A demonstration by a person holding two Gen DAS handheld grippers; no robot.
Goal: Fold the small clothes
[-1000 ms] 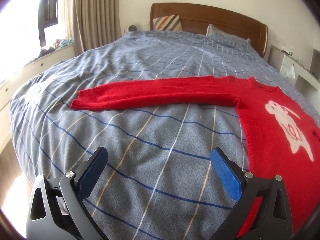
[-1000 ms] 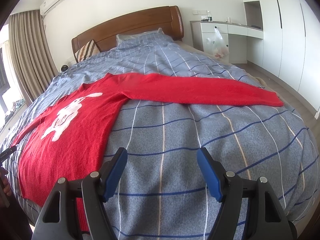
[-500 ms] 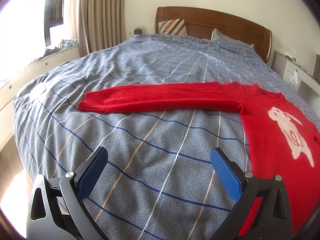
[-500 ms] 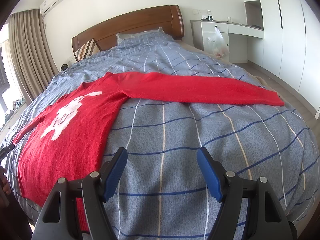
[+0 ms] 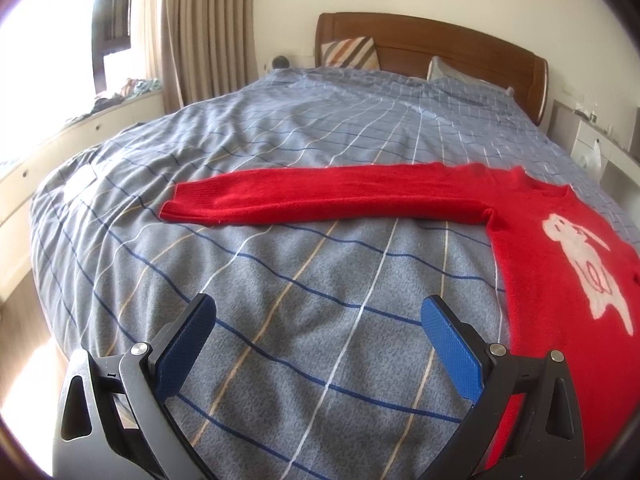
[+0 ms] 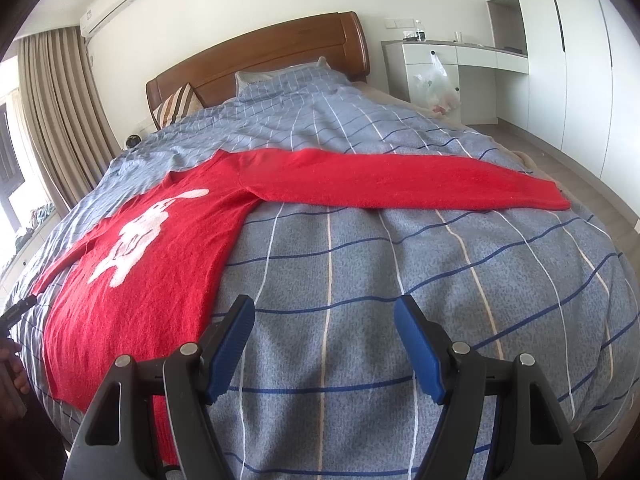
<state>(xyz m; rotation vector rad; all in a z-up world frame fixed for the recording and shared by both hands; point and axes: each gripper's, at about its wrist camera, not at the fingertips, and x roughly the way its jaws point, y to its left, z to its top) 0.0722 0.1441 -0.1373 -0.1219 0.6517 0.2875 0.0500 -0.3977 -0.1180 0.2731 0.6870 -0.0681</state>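
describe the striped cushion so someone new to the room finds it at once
Start at the wooden headboard at the far end of the bed. The striped cushion leans against its window-side end. Its diagonal brown, orange and cream stripes set it apart from the pale checked pillow beside it.

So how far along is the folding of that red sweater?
Barely begun. Done: the red sweater lies spread flat on the bed, sleeves out. In hand: nothing; the left claw and right claw are open and empty. Left: every fold.
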